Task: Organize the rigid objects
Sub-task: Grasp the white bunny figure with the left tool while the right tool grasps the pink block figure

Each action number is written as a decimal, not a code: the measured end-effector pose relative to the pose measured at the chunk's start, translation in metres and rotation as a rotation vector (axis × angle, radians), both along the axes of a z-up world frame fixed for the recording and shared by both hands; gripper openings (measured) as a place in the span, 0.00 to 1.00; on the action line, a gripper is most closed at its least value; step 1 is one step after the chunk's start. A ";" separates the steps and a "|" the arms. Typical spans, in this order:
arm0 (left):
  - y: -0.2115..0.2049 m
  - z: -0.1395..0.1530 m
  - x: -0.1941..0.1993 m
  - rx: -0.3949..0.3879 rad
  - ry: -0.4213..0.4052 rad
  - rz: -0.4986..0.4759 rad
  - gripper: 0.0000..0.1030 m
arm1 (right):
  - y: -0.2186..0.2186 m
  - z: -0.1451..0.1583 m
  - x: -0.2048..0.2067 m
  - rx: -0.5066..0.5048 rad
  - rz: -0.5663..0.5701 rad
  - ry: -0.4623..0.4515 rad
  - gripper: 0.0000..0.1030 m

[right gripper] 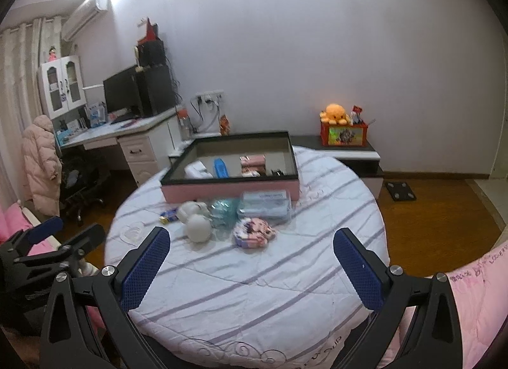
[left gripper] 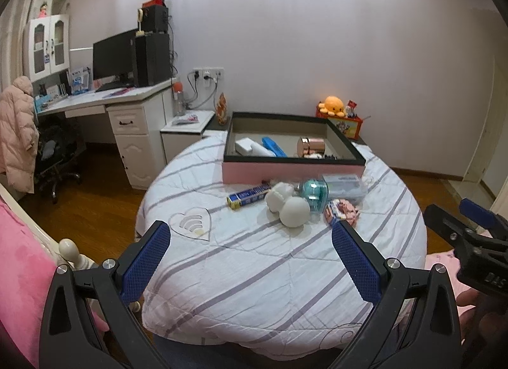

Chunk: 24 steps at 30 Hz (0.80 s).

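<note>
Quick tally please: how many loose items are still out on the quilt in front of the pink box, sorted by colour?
White: 2, round ball and ridged piece
Blue: 1, long carton
Teal: 1, clear-topped container
Clear: 1, lidded case
Pink patterned: 1, packet
Total: 6

Left hand-held gripper [left gripper: 250, 261] gapes empty above the quilt [left gripper: 254, 273] — clutter beside the pink box [left gripper: 285, 172].

Plain pale wall [left gripper: 317, 36] ahead of me; white desk [left gripper: 127, 99] with a dark monitor [left gripper: 112, 56] off to my left; wood floor [right gripper: 438, 210] all around; air conditioner [right gripper: 85, 15] up high left; curtains [right gripper: 19, 61] beside it.
</note>
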<state>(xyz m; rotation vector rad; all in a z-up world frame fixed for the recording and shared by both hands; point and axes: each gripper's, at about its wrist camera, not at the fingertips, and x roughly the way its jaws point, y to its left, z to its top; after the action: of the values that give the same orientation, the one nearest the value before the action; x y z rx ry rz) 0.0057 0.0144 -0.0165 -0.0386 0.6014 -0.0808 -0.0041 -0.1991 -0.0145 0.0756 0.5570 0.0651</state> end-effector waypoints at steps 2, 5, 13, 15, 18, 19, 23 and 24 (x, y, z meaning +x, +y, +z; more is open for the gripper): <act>-0.005 -0.009 0.010 0.005 0.019 -0.012 1.00 | -0.004 -0.011 0.010 -0.004 -0.013 0.028 1.00; -0.012 -0.022 0.028 0.001 0.042 -0.023 1.00 | -0.008 -0.030 0.028 -0.025 -0.017 0.078 1.00; -0.028 -0.062 0.100 -0.061 0.160 -0.049 1.00 | -0.004 -0.078 0.087 -0.094 0.034 0.215 1.00; -0.033 -0.075 0.119 -0.070 0.203 -0.054 1.00 | 0.000 -0.087 0.102 -0.123 0.050 0.244 1.00; -0.035 -0.091 0.141 -0.079 0.259 -0.054 1.00 | 0.002 -0.094 0.119 -0.141 0.064 0.271 1.00; -0.036 -0.093 0.145 -0.081 0.267 -0.055 1.00 | 0.002 -0.095 0.123 -0.143 0.070 0.276 1.00; -0.039 -0.102 0.164 -0.101 0.297 -0.062 1.00 | 0.008 -0.100 0.140 -0.159 0.102 0.301 1.00; -0.040 -0.103 0.166 -0.105 0.295 -0.064 0.99 | 0.009 -0.101 0.143 -0.159 0.112 0.305 1.00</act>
<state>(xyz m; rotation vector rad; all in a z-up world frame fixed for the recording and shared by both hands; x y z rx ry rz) 0.1714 -0.0254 -0.1191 -0.1345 0.8931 -0.1708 0.1390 -0.1901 -0.1158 -0.1028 0.8688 0.1195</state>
